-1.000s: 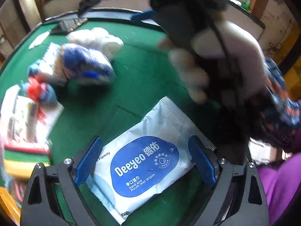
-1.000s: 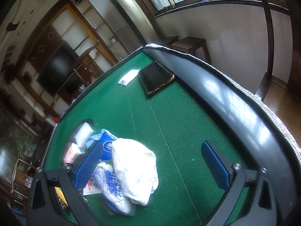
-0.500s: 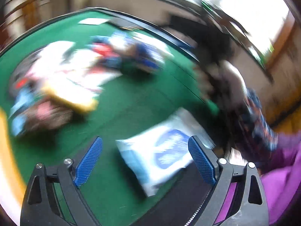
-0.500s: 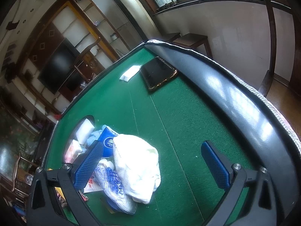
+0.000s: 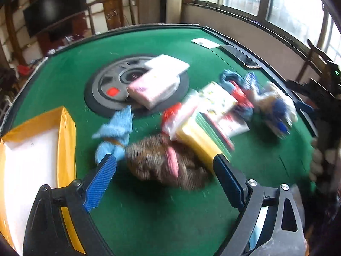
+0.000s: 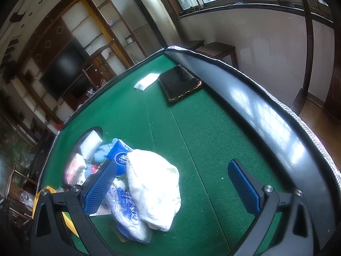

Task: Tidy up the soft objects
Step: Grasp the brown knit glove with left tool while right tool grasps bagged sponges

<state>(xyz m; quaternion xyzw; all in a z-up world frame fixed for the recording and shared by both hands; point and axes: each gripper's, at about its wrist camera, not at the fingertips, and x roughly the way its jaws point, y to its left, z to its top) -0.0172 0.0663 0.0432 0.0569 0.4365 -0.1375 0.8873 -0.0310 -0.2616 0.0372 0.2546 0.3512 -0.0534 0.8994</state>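
My left gripper (image 5: pixel 168 179) is open and empty above the green table (image 5: pixel 162 217). A brown furry item with a pink strip (image 5: pixel 164 164) lies just beyond its fingertips. A light blue cloth (image 5: pixel 115 132) lies to its left, a yellow and green sponge pack (image 5: pixel 204 140) to its right. A pink tissue pack (image 5: pixel 153 85) rests on the grey disc (image 5: pixel 106 91). My right gripper (image 6: pixel 172 183) is open and empty over a white cloth (image 6: pixel 153 187) and a clear bag with blue print (image 6: pixel 125 211). The blue tissue pack (image 6: pixel 120 155) lies behind them.
A yellow-rimmed box (image 5: pixel 32 153) stands at the left. A black phone (image 6: pixel 180 83) and a small white packet (image 6: pixel 147 81) lie near the far padded table edge (image 6: pixel 266 115). The other hand-held gripper (image 5: pixel 326 115) shows at the right of the left wrist view.
My left gripper has swung left, away from the wet wipes pack, and now faces the brown furry item and the yellow box. My right gripper has barely moved.
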